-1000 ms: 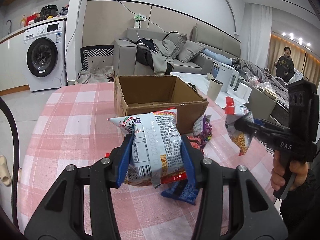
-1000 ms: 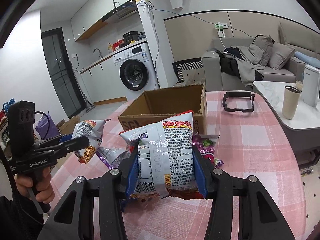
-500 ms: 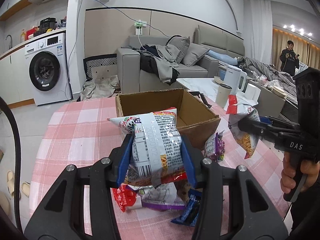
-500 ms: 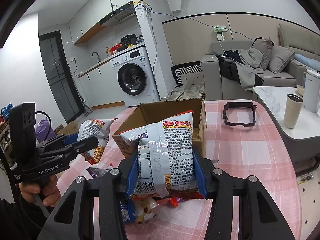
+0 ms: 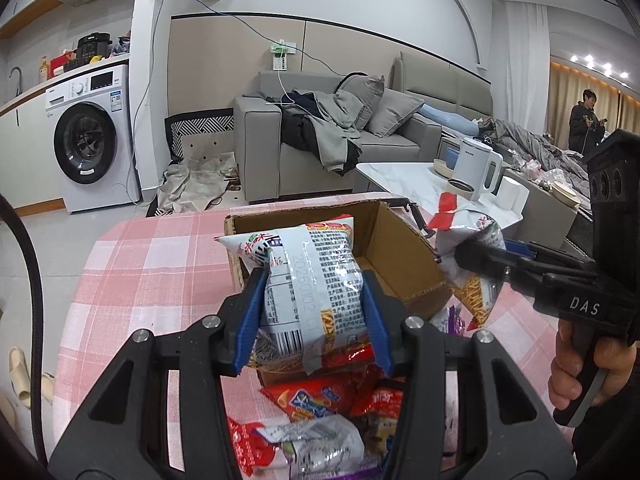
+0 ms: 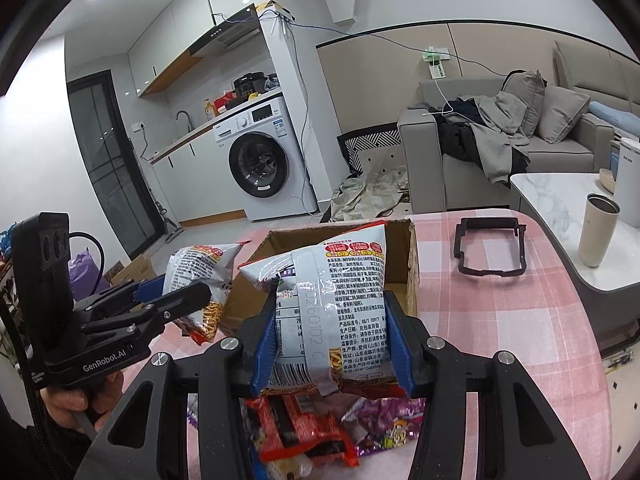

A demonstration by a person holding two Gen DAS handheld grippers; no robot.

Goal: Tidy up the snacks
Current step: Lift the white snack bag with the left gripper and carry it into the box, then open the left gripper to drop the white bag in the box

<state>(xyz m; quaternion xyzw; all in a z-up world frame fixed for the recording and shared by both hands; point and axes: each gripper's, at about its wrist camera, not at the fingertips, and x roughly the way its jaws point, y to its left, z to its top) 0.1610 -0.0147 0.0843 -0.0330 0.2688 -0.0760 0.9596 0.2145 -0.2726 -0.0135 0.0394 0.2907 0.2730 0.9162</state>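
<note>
1. Pink-checked tabletop (image 5: 132, 280); washing machine (image 5: 90, 142) and sofa (image 5: 344, 136) behind.
2. Each hand-held gripper, left (image 5: 314, 312) and right (image 6: 332, 338), clamps a snack bag over the box (image 5: 404, 256) near the far edge.
3. Print: "DAS", "GenRobot.AI".

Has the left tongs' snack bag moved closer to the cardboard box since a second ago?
Yes. The snack bag now overlaps the cardboard box opening; earlier it sat short of the box's near wall.
</note>
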